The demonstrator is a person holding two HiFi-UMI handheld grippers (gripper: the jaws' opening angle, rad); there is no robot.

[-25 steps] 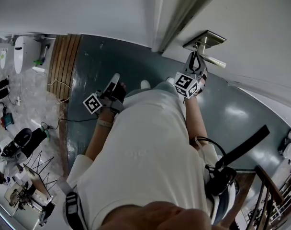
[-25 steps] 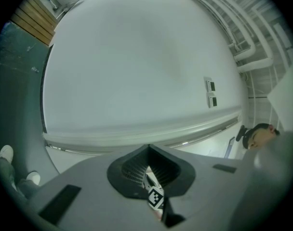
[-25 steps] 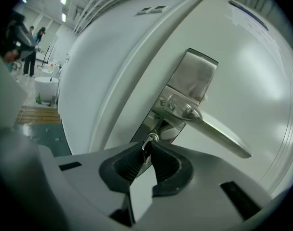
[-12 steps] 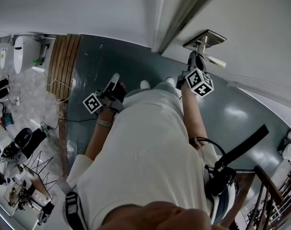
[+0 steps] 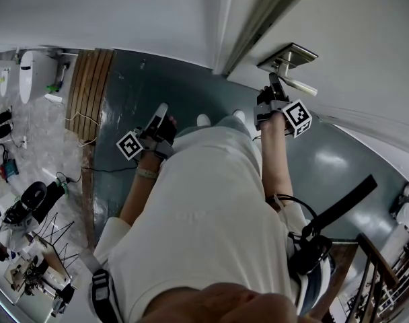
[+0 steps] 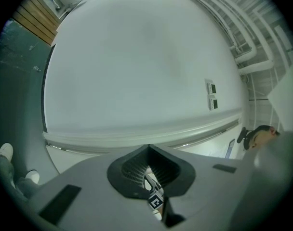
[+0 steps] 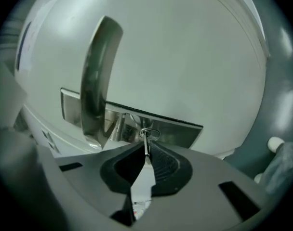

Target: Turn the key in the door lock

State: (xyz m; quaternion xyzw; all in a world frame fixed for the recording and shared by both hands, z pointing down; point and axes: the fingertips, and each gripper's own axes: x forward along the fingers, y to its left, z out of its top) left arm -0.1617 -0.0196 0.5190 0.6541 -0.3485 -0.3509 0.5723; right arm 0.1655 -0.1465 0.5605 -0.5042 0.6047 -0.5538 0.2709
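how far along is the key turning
Done: the key sits in the lock, by the door handle. In hand: the right gripper has just been closing its jaws on the key, and its marker cube has rolled over since a second ago, so the turn is under way. Still to do: finishing the turn; how much remains I cannot tell.

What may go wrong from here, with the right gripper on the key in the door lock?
The right gripper, whose jaws have just been closing, pinches the thin key only at its tips: it may slip off. The door handle stands close beside it and may be bumped.
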